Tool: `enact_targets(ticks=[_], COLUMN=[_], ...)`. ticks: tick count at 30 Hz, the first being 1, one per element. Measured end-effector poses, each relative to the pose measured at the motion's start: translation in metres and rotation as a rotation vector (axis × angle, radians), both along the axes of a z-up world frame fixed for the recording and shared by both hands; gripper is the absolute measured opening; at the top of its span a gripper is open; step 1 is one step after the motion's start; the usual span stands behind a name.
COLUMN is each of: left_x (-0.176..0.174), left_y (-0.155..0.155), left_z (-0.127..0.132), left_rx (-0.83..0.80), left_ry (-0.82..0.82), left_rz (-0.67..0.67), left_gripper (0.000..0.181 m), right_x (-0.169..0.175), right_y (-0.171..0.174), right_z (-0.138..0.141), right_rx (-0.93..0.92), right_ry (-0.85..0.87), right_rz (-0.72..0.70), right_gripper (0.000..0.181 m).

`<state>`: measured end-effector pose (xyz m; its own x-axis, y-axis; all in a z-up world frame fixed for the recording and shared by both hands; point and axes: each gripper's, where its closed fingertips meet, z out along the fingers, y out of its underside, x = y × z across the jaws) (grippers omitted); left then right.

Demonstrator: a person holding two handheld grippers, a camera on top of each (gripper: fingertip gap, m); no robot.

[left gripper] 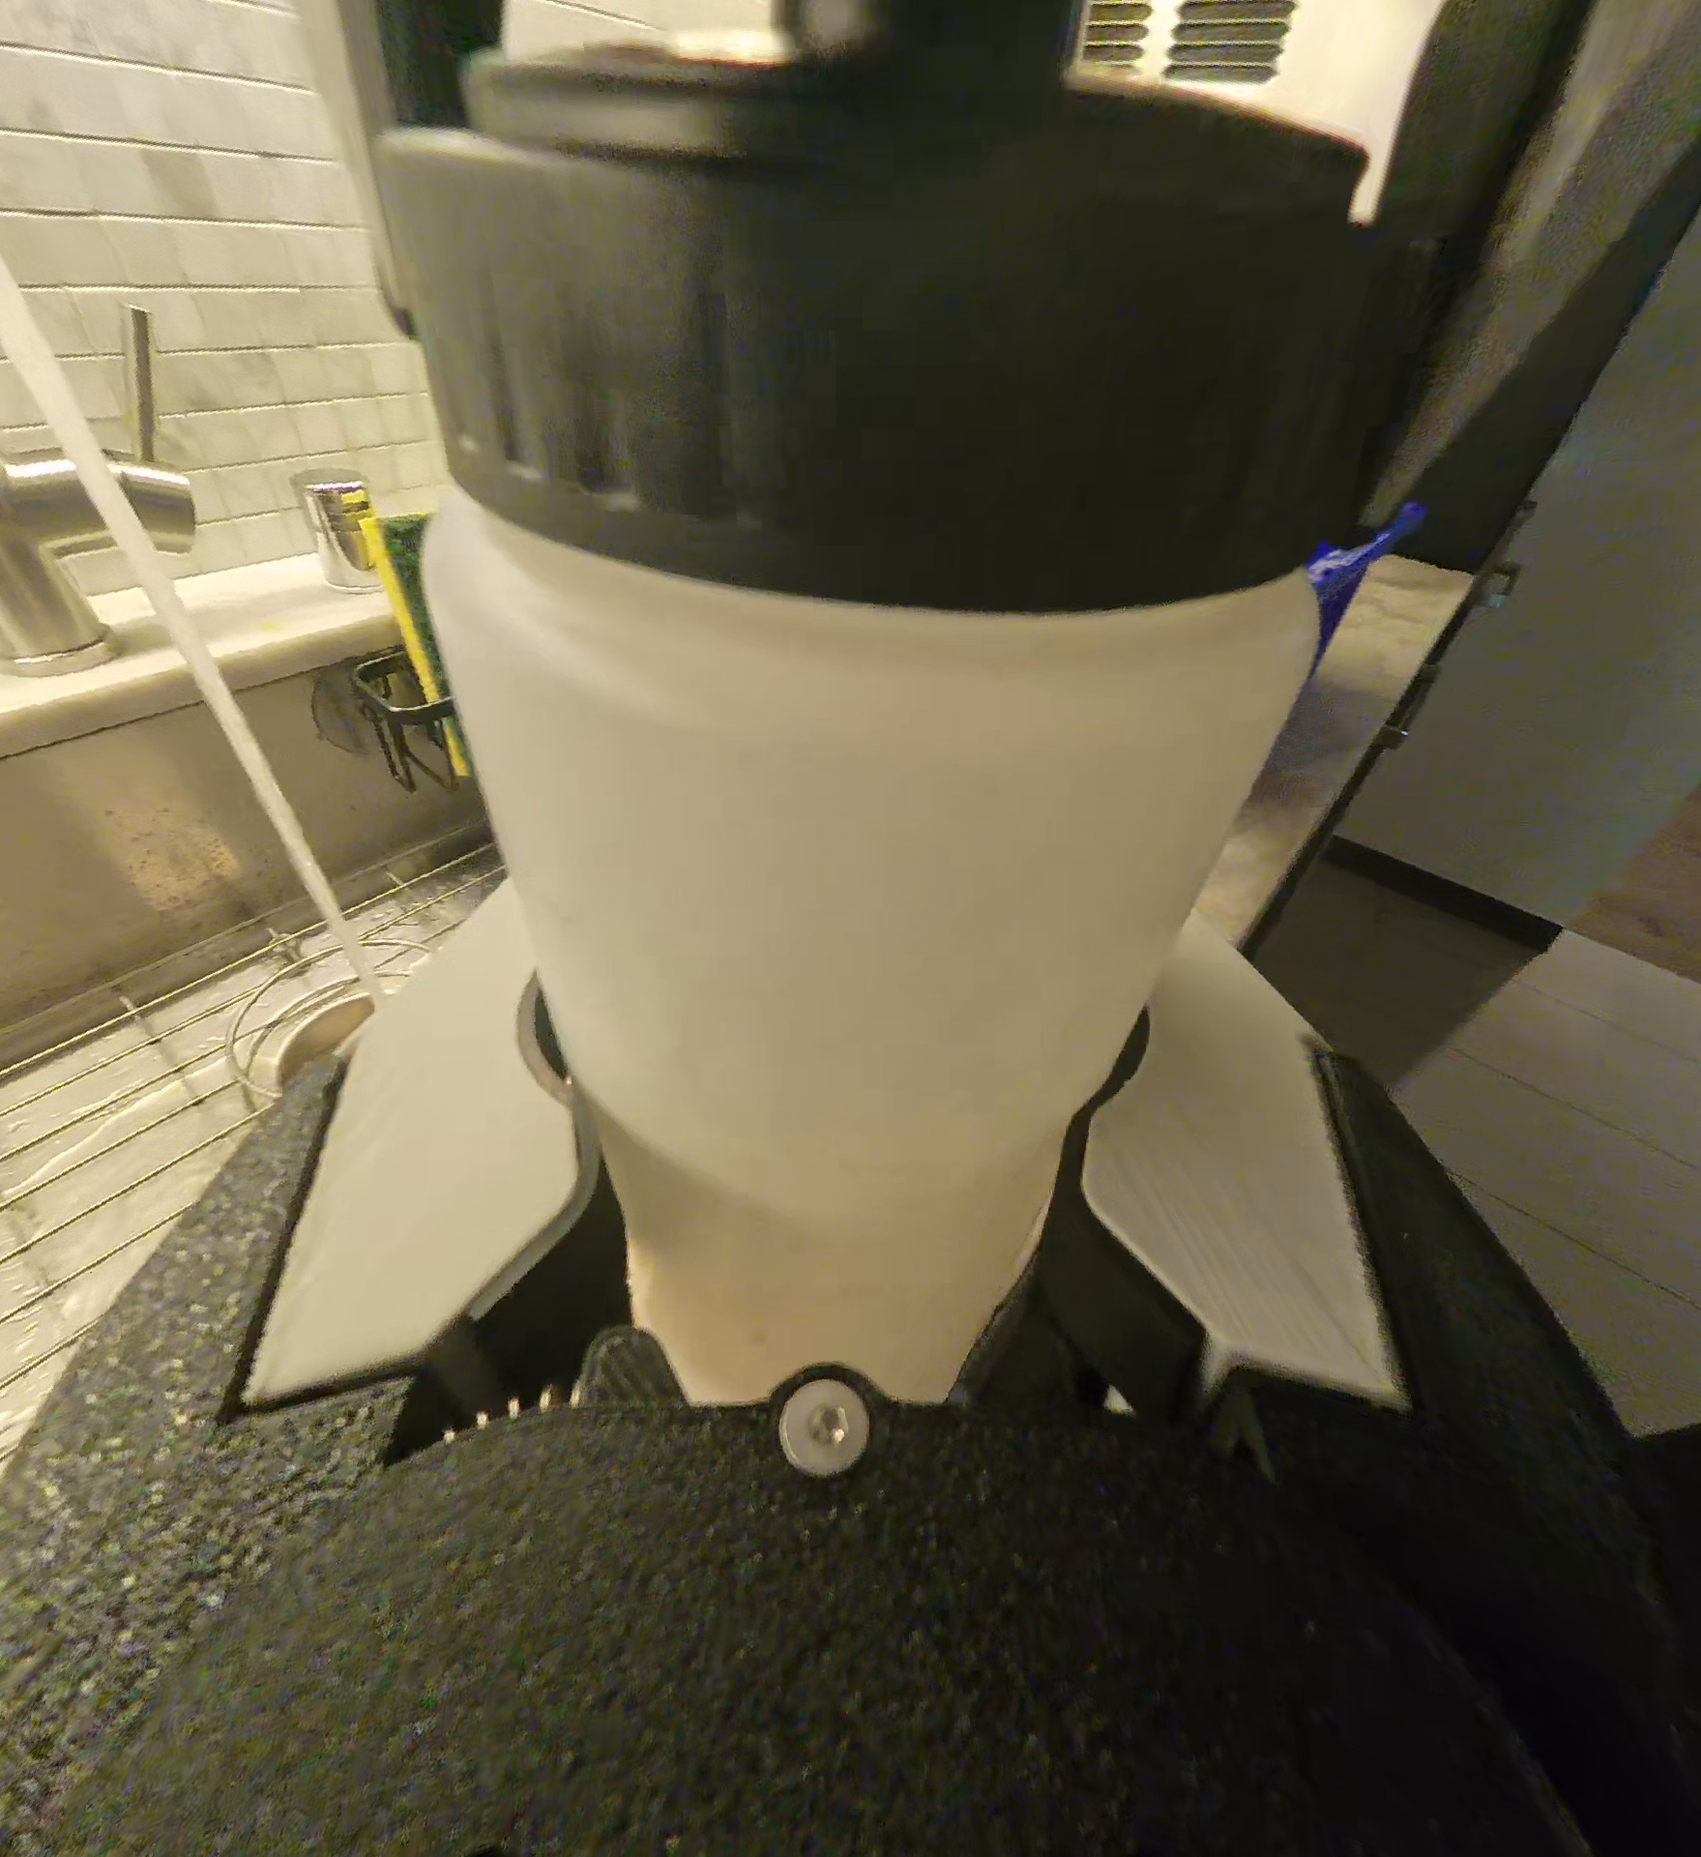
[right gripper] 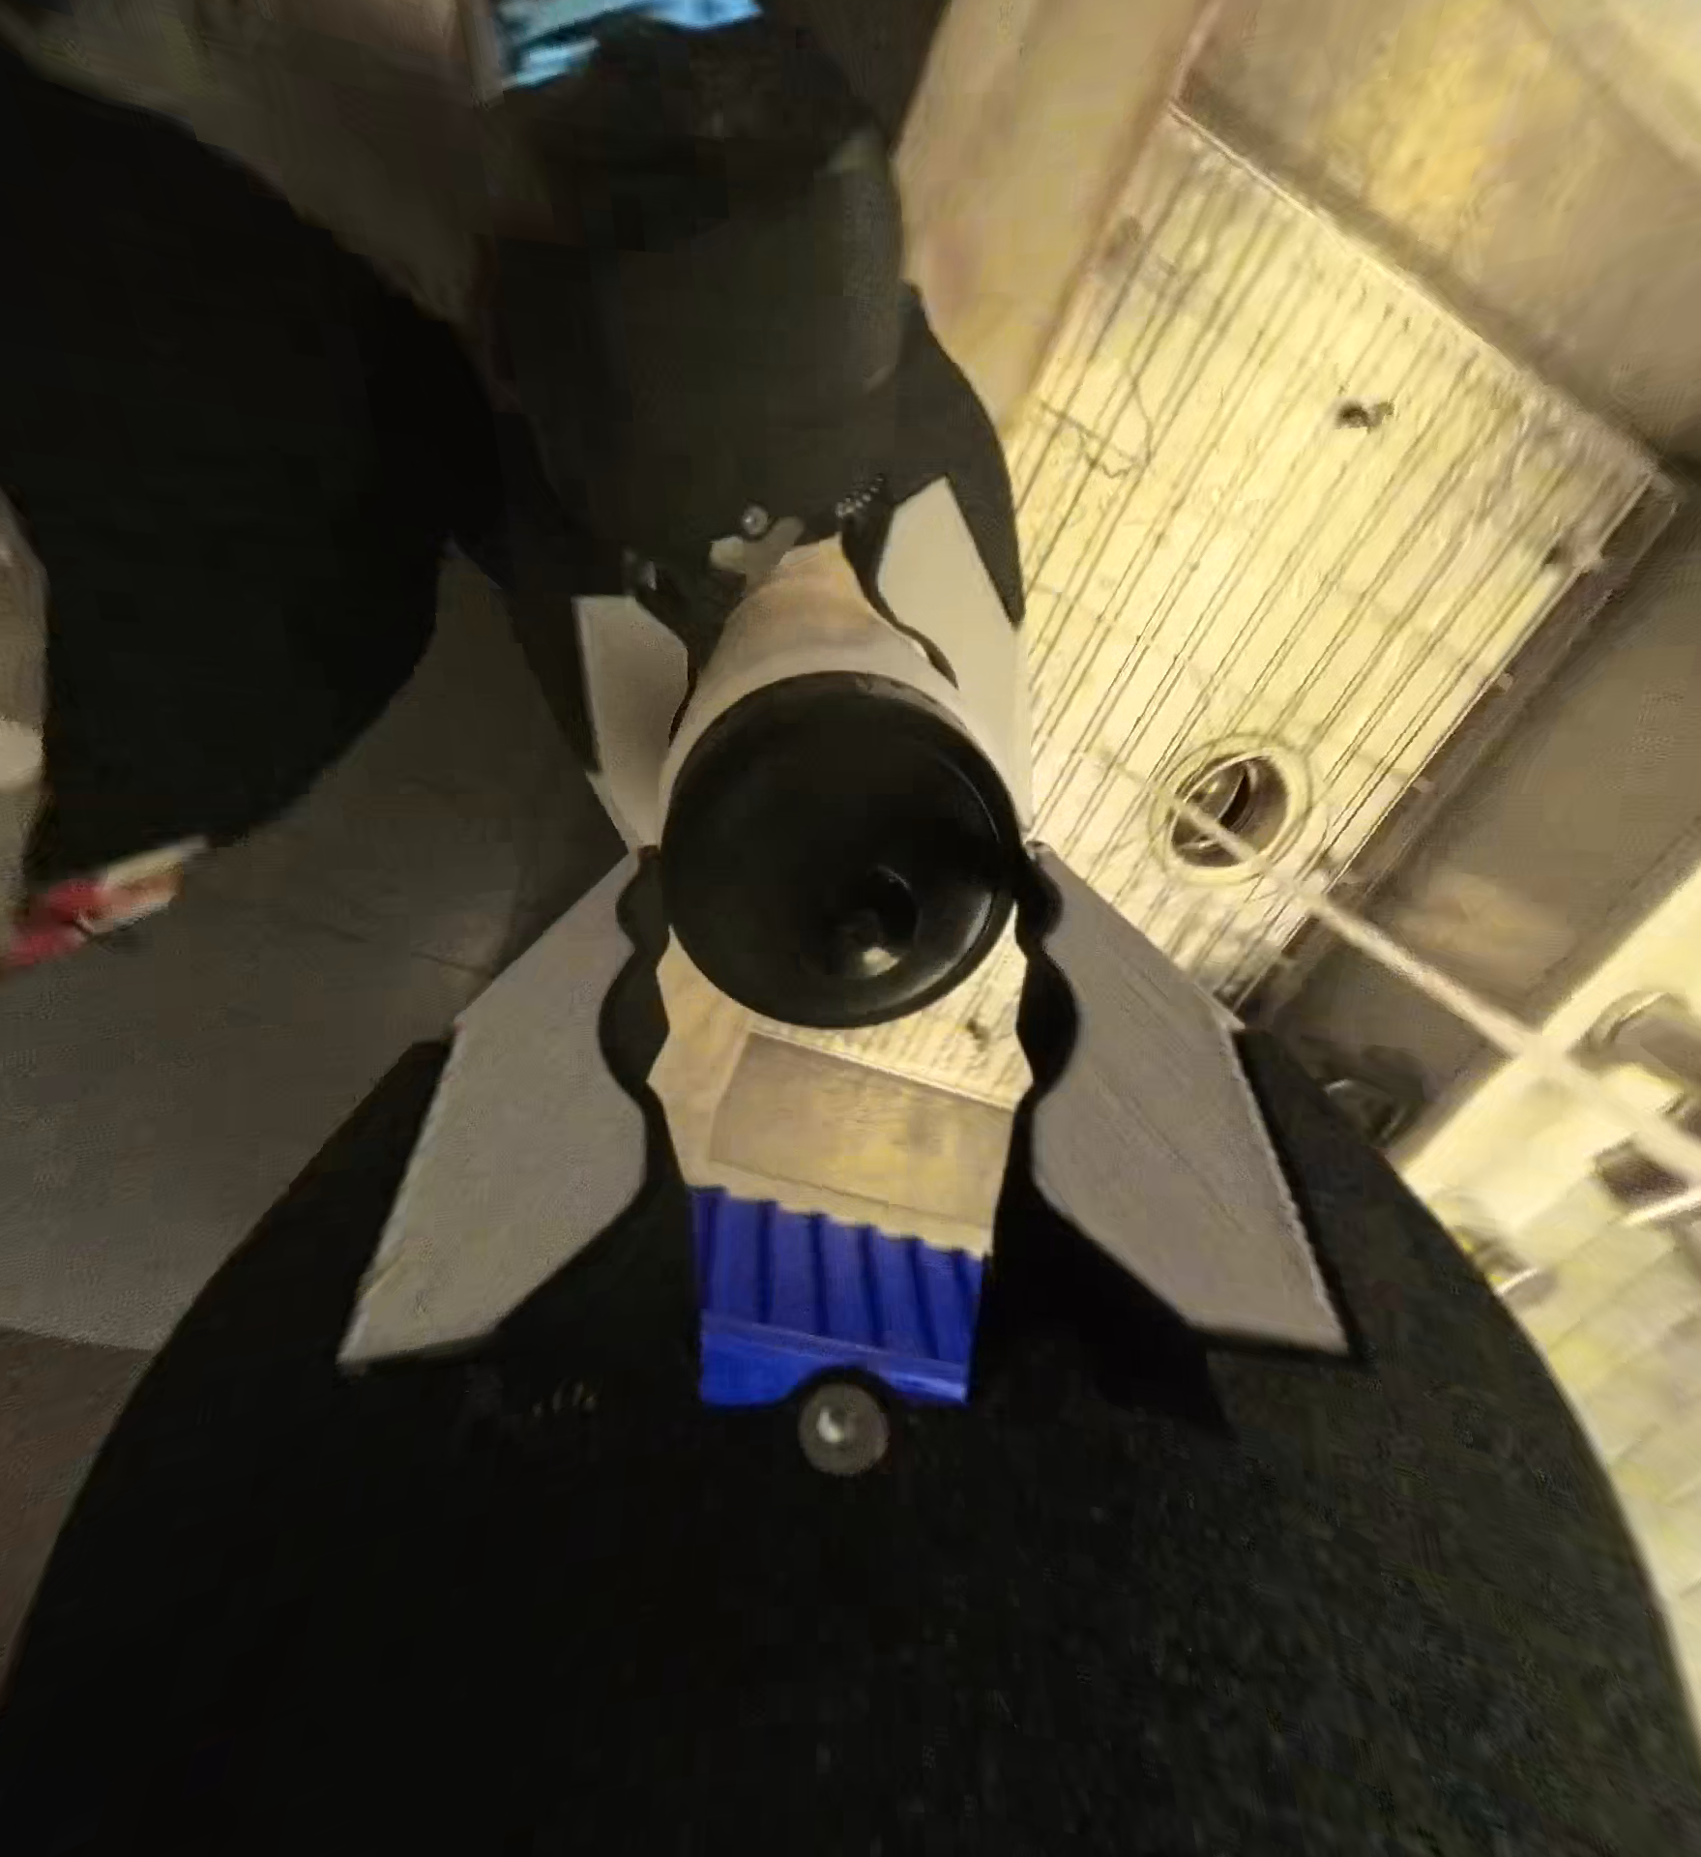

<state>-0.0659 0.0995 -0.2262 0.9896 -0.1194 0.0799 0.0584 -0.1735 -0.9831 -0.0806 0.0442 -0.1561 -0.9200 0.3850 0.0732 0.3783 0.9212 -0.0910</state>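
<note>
Below me the steel sink (right gripper: 1348,563) takes a running water stream (left gripper: 223,703). My left gripper (left gripper: 841,1005) clamps the frosted white bottle (left gripper: 856,804) over the sink's edge; it looks light, stiff and slick. My right gripper (right gripper: 836,894) spreads around its ribbed black lid (right gripper: 831,854), likely the best hold

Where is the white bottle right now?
The white bottle is clamped in the left gripper, held beside the sink. In the right wrist view its black cap sits just ahead of the open right gripper.
</note>
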Motion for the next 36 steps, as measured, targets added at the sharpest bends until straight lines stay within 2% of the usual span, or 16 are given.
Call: enact_targets(ticks=[1,3,5,8,10,12,14,19,22,23,24,25,26,31,36], left_x=[-0.001,-0.003,-0.003,-0.003,-0.003,-0.003,-0.003,-0.003,-0.003,-0.003,-0.003,-0.003,-0.004,-0.003,-0.002], left_y=[0.001,0.002,0.002,0.003,0.002,0.002,0.003,0.002,0.002,0.003,0.003,0.004,0.004,0.003,0.004], left_z=[0.000,0.000,0.000,0.001,0.001,0.001,0.000,0.001,0.002,0.002,0.002,0.002,0.002,-0.001,-0.001], left_rx=[0.000,0.000,0.006,0.006,0.006,0.005,0.001,0.009,0.022,0.024,0.024,0.025,0.026,0.017,-0.017], left_ry=[0.001,0.006,0.004,0.000,-0.001,-0.002,-0.001,-0.004,-0.013,-0.013,-0.016,-0.020,-0.024,-0.044,-0.066], left_rz=[0.013,0.044,0.059,0.056,0.050,0.047,0.046,0.050,0.051,0.051,0.050,0.049,0.051,0.045,0.010], left_gripper=[0.104,0.104,0.104,0.105,0.105,0.105,0.105,0.105,0.105,0.109,0.125,0.105,0.108,0.106,0.109], right_x=[0.000,-0.001,-0.001,0.000,0.000,0.005,0.007,-0.015,-0.022,-0.025,-0.028,-0.031,-0.033,-0.036,-0.039], right_y=[0.001,0.001,0.000,0.002,-0.002,-0.002,-0.005,-0.008,-0.010,-0.009,-0.009,-0.009,-0.010,-0.014,-0.010], right_z=[0.000,0.001,0.002,0.003,0.006,0.001,-0.013,-0.023,-0.021,-0.020,-0.018,-0.016,-0.014,-0.006,-0.001], right_rx=[-0.017,-0.065,-0.109,-0.128,-0.251,-0.359,-0.440,-0.544,-0.610,-0.632,-0.671,-0.709,-0.749,-0.866,-0.928], right_ry=[0.005,0.028,0.055,0.072,0.088,0.118,0.160,0.417,0.524,0.575,0.612,0.637,0.669,0.764,0.761], right_rz=[-0.131,-0.357,-0.482,-0.414,-0.360,-0.339,-0.375,-0.467,-0.482,-0.501,-0.529,-0.563,-0.588,-0.583,-0.610], right_gripper=[0.070,0.069,0.070,0.070,0.071,0.088,0.097,0.089,0.091,0.093,0.093,0.093,0.092,0.089,0.088])
